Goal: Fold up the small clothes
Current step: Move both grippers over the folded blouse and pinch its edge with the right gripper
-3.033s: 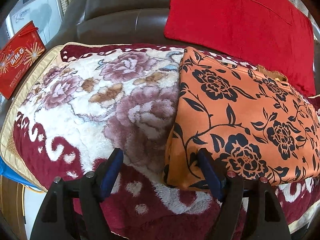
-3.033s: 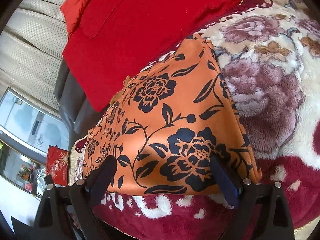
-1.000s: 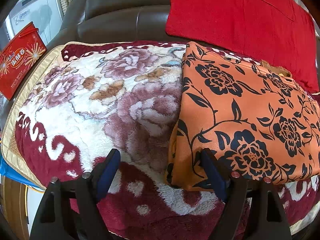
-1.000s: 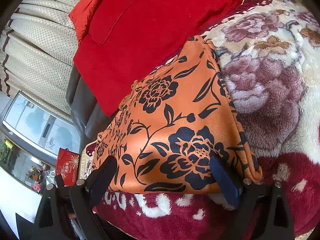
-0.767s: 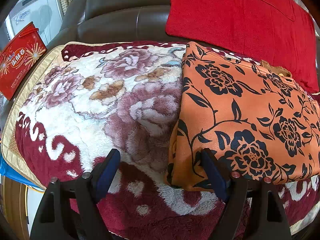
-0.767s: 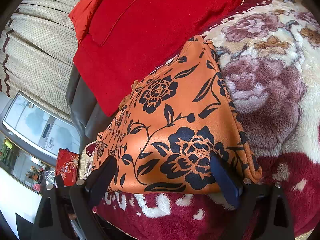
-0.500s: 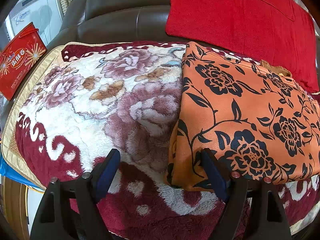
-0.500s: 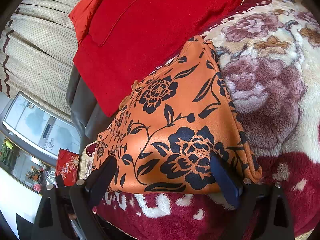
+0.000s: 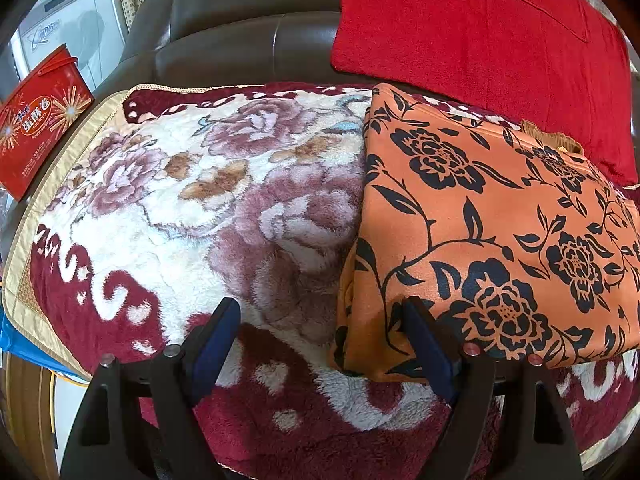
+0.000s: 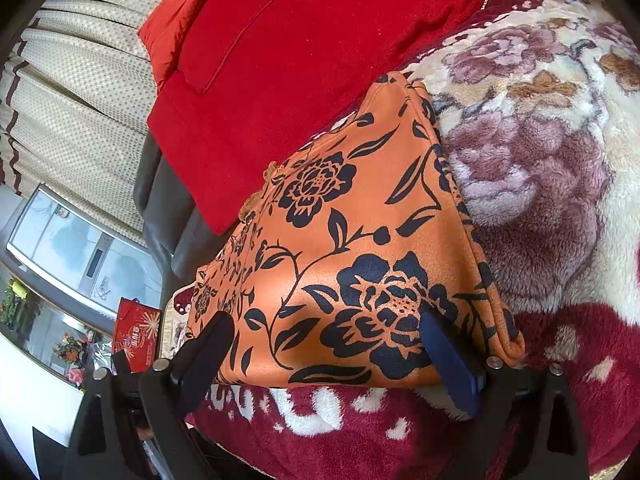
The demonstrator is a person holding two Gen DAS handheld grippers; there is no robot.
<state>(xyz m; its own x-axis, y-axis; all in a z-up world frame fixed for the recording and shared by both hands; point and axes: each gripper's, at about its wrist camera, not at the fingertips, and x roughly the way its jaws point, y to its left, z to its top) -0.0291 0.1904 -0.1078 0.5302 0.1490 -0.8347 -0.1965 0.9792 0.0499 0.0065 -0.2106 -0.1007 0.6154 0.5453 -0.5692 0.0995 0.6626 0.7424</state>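
Lying folded on the floral blanket (image 9: 168,216), the orange garment (image 9: 496,240) is flanked by the left gripper (image 9: 320,340) and right gripper (image 10: 328,352), both spread apart and empty.

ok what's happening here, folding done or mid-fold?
Looks done or paused. The orange floral garment lies folded flat on the plush floral blanket, in front of a red cushion. The left gripper and right gripper both hang open at its near edge, gripping nothing.
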